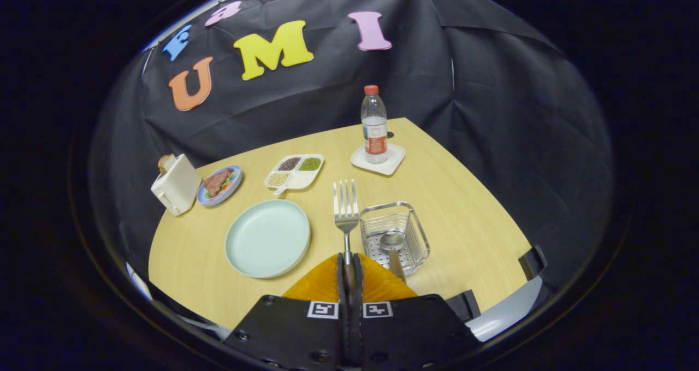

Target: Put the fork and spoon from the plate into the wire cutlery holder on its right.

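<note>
My gripper (349, 263) is shut on the handle of a metal fork (345, 207), whose tines point forward, away from me, high over the table. Just right of the fork stands the wire cutlery holder (416, 234). A spoon (391, 242) with a wooden handle leans inside the holder, bowl down in it. The pale green plate (267, 237) lies to the left of the fork with nothing on it.
Beyond the plate lie a white divided dish (295, 170) of beans and a blue plate (219, 184) of food. A toaster (176, 184) stands far left. A water bottle (374, 124) stands on a white coaster (378, 159) at the back. The table's edge runs close on the right.
</note>
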Demonstrator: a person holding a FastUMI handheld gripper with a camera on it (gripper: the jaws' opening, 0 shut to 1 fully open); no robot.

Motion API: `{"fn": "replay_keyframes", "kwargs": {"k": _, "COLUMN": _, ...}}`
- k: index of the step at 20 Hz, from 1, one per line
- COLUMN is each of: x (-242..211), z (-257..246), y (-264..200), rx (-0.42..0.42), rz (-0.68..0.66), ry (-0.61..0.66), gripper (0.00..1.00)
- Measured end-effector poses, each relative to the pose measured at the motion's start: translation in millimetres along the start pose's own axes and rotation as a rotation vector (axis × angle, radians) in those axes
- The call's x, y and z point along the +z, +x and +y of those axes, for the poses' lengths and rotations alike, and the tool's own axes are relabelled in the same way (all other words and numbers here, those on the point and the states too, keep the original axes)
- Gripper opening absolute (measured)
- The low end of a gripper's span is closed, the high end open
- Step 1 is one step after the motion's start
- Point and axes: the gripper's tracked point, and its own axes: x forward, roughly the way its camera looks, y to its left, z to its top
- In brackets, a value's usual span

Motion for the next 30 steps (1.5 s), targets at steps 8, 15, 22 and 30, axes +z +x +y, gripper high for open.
{"fn": "replay_keyframes", "kwargs": {"k": 8, "x": -7.4, "z": -37.4, "y": -0.8, "rx": -0.039, "rz": 0.009, "ry": -0.004, "gripper": 0.02}}
{"fn": "replay_keyframes", "kwargs": {"k": 15, "x": -5.0, "z": -38.4, "y": -10.2, "rx": -0.022, "rz": -0.023, "ry": -0.039, "gripper": 0.05}}
{"fn": "replay_keyframes", "kwargs": {"k": 22, "x": 6.2, "z": -36.4, "y": -16.0, "rx": -0.018, "rz": -0.078, "ry": -0.038, "gripper": 0.1}}
{"fn": "replay_keyframes", "kwargs": {"k": 30, "x": 14.5, "z": -32.3, "y": -22.4, "rx": -0.009, "rz": -0.141, "ry": -0.031, "gripper": 0.32}}
